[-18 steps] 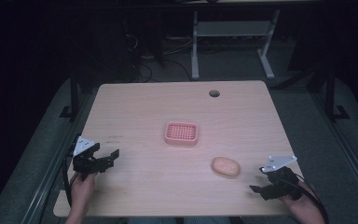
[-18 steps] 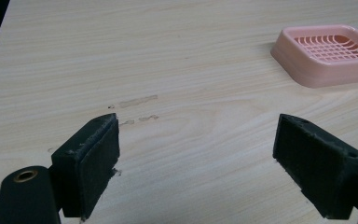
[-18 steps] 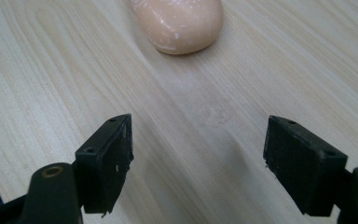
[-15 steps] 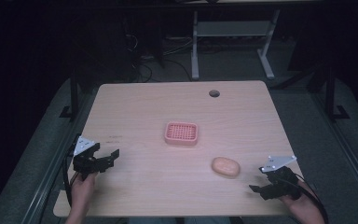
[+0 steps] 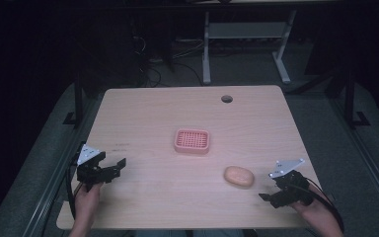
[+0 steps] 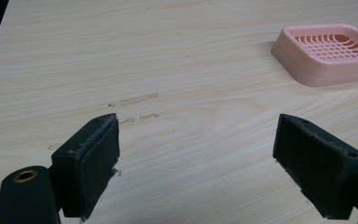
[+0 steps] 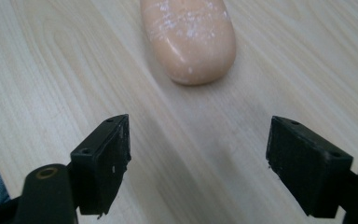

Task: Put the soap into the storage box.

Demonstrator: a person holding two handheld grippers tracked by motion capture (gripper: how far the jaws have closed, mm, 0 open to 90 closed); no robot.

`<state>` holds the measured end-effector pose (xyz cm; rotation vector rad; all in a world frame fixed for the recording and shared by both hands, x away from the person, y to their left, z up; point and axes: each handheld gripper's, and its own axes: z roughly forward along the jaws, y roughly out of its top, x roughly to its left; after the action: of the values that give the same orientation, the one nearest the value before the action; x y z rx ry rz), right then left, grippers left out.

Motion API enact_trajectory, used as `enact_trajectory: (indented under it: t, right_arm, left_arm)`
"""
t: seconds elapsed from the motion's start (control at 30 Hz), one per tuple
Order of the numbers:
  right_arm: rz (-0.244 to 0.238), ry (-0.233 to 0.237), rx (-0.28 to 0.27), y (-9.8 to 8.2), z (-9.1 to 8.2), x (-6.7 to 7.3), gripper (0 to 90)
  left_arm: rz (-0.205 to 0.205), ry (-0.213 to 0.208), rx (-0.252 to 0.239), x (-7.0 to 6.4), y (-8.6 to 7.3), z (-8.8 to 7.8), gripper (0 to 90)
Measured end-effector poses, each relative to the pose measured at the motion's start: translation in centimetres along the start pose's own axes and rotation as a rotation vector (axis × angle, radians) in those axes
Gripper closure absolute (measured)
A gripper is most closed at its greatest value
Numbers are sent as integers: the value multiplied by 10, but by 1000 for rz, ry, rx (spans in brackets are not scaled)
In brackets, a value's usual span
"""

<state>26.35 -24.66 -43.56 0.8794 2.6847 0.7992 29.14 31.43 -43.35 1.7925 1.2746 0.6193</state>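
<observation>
Both grippers spread, empty; soap (image 7: 189,39) top cut off, right gripper view.

The surface (image 5: 143,118) looks like pale wood or a wood-grain laminate, smooth and matt, with a few faint scuffs showing in the left gripper view. The pink slatted dish (image 6: 328,53) appears to be smooth plastic with a soft sheen, and the peach soap bar (image 7: 189,37) is smooth, slightly glossy and dusted with whitish flecks. Each claw, left (image 6: 200,158) and right (image 7: 198,163), has matt black jaws faced with what seems a rough, foam-like pad.
</observation>
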Motion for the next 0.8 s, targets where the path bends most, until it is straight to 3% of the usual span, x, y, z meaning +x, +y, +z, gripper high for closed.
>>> enact_trajectory:
  t: [0.3, 0.47, 0.53, 0.57, 0.8]
  right_arm:
    - [-34, 36, 42, 28, 9, 0, 171]
    - [-32, 57, 38, 38, 9, -2, 169]
    - [-49, 58, 60, 46, 10, -2, 169]
    - [-80, 56, 59, 49, 11, -3, 169]
    - [-106, 76, 100, 62, 22, -2, 169]
  left_arm:
    - [0, -2, -1, -1, 0, 1, 143]
    - [-6, 1, -4, 0, 0, 0, 143]
    - [-7, 1, -4, 1, 0, 0, 143]
    - [-6, 1, -5, 0, 0, 0, 142]
    - [-3, -1, -3, 0, 0, 0, 142]
